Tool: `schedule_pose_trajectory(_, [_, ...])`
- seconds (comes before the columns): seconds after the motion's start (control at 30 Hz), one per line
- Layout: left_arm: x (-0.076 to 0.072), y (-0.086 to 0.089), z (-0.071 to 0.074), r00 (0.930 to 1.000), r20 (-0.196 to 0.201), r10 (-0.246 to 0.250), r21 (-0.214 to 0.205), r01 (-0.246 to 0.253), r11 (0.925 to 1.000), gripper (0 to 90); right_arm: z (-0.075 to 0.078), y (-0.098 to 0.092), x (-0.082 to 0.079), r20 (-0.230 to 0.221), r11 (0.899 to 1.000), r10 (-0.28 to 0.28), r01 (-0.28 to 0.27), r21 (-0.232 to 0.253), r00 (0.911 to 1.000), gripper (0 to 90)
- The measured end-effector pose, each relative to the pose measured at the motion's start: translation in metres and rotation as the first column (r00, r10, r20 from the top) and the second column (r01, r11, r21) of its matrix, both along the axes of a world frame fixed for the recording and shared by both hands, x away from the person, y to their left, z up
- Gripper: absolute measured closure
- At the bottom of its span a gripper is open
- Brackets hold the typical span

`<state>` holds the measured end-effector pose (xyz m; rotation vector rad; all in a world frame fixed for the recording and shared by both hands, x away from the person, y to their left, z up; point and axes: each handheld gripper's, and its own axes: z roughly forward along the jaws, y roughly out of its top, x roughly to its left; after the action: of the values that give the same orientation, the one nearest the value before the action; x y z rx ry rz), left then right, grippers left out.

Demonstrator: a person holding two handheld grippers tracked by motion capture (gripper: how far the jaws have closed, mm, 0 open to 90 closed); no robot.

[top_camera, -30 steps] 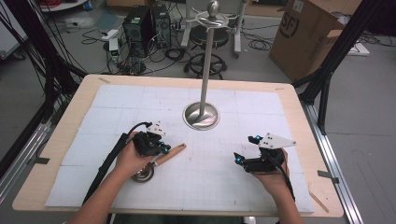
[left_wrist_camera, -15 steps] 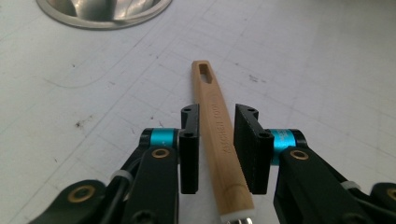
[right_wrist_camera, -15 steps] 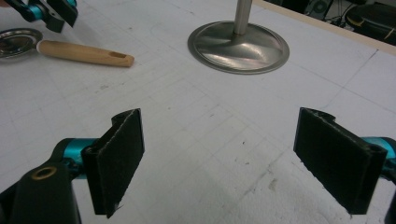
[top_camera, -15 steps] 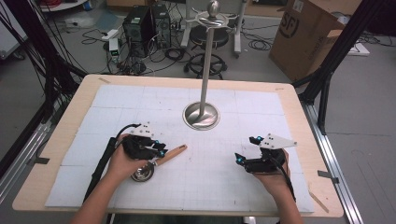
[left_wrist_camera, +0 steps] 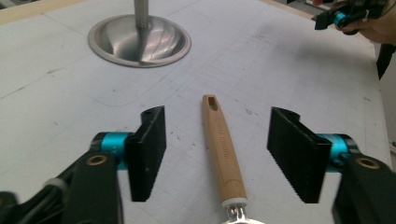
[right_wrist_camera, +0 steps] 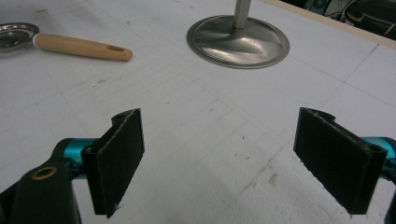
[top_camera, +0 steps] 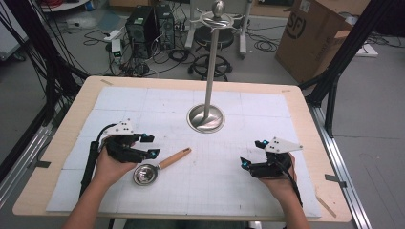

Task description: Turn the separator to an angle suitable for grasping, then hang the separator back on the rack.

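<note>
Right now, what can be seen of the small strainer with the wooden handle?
The strainer lies flat on the white mat, its round shiny metal bowl toward the near edge. Its light wooden handle has a pale collar at the bowl and a slot near its free end, and points toward the metal stand's base. The left claw has just been opening. The handle lies between its black pads, which stand clear of it.

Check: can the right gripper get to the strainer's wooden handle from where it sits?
Probably yes: the right gripper stands open, and bare mat lies between it and the wooden handle; the stand sits off to the side.
</note>
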<state>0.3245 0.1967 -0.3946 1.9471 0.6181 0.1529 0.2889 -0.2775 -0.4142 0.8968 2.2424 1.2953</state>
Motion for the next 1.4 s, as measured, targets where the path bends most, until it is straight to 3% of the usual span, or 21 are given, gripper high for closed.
schedule_pose_trajectory(0.13, [-0.001,0.005,0.002,1.0000,-0.002,0.005,-0.028,-0.006,0.9996,29.8,0.000,-0.001,0.000,0.007,1.000,0.006,-0.006,0.004,1.0000,14.9])
schedule_pose_trajectory(0.7, [-0.010,-0.003,0.002,0.9995,-0.012,-0.028,0.067,0.029,0.9973,25.5,0.001,0.000,0.001,0.013,1.000,0.008,-0.008,-0.001,0.9999,14.9])
schedule_pose_trajectory(0.87, [-0.010,-0.009,-0.002,0.9989,-0.037,-0.029,0.122,0.033,0.9919,23.6,0.003,-0.001,0.003,0.020,1.000,0.005,-0.005,0.005,0.9998,14.9])
schedule_pose_trajectory(0.9, [-0.011,-0.012,-0.004,0.9986,-0.044,-0.027,0.159,0.034,0.9867,23.3,0.002,0.000,0.003,0.013,1.000,0.004,-0.005,0.004,0.9999,14.9])
schedule_pose_trajectory(0.97, [-0.011,-0.014,-0.005,0.9984,-0.048,-0.029,0.171,0.036,0.9846,22.9,0.002,0.000,0.004,0.010,1.000,0.006,-0.006,-0.002,0.9999,14.9])
schedule_pose_trajectory(1.0, [-0.011,-0.017,-0.007,0.9981,-0.054,-0.029,0.195,0.039,0.9801,22.9,0.002,0.002,0.003,0.012,1.000,0.007,-0.007,-0.008,0.9999,14.9])
schedule_pose_trajectory(1.17, [-0.012,-0.024,-0.010,0.9977,-0.059,-0.032,0.225,0.044,0.9734,23.2,0.002,0.002,0.003,0.015,1.000,0.009,-0.009,-0.011,0.9998,14.9])
schedule_pose_trajectory(1.4, [-0.011,-0.031,-0.017,0.9949,-0.085,-0.055,0.278,0.076,0.9576,28.7,0.002,0.003,0.003,0.012,1.000,0.009,-0.009,-0.011,0.9999,14.9])
